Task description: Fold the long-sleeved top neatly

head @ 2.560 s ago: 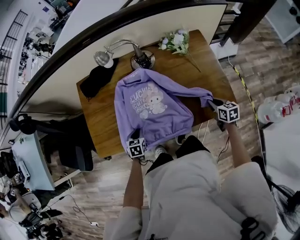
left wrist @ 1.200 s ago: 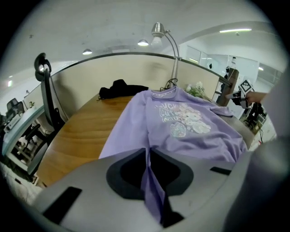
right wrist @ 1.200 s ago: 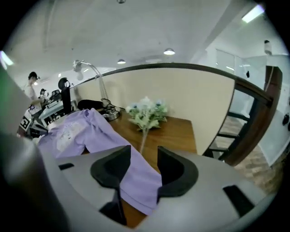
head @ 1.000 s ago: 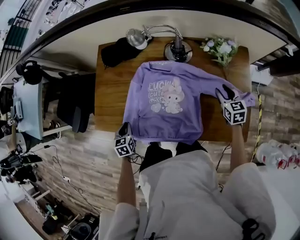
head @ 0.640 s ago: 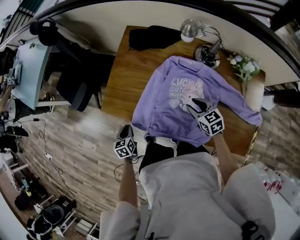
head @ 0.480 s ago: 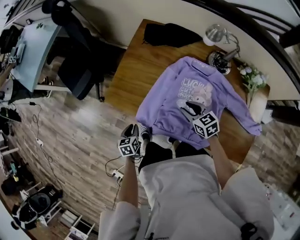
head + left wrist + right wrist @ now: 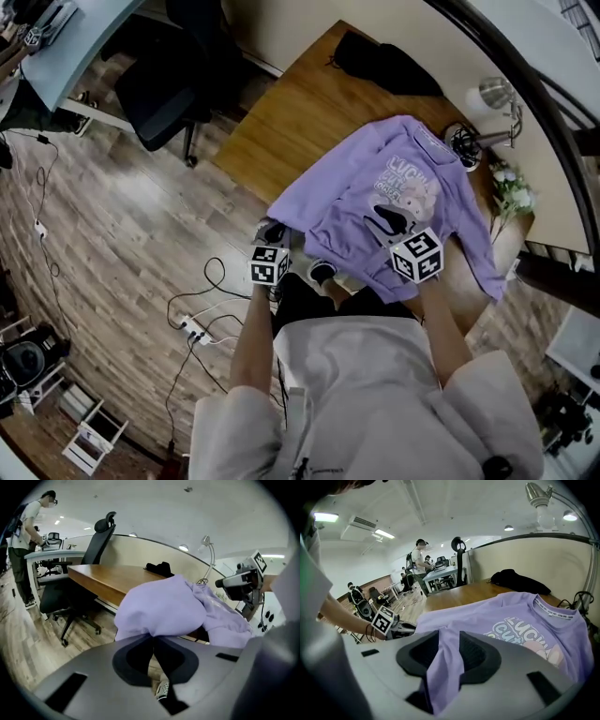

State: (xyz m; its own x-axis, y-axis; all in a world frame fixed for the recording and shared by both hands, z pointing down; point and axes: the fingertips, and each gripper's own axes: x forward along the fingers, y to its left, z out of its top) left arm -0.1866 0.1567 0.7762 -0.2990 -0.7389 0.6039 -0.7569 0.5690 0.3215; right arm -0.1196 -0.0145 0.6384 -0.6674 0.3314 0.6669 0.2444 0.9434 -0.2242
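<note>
**Both claws on the lilac top**

My two forearms reach forward and down from my chest. My left claw (image 7: 272, 232) points down at the near left hem corner of the lilac long-sleeved top (image 7: 361, 183). Its jaws are closed together, with a bunch of that cloth pinched at the tips. My right claw (image 7: 382, 217) sits further right, over the top's front, just near of the print. Its jaws have just been closing, and a strip of the lilac cloth runs between them, gripped by the pads.

The top lies front up on a wooden desk (image 7: 281, 122), with its collar at the far side and its hem at the desk's near edge. One sleeve trails off to the right.

On the desk I count:
- one top
- one desk lamp (image 7: 487, 94)
- one bunch of flowers (image 7: 514, 192)
- one black bundle (image 7: 384, 66) at the far left

One black office chair (image 7: 164, 80) stands on the plank floor (image 7: 122, 244), left of the desk.
</note>
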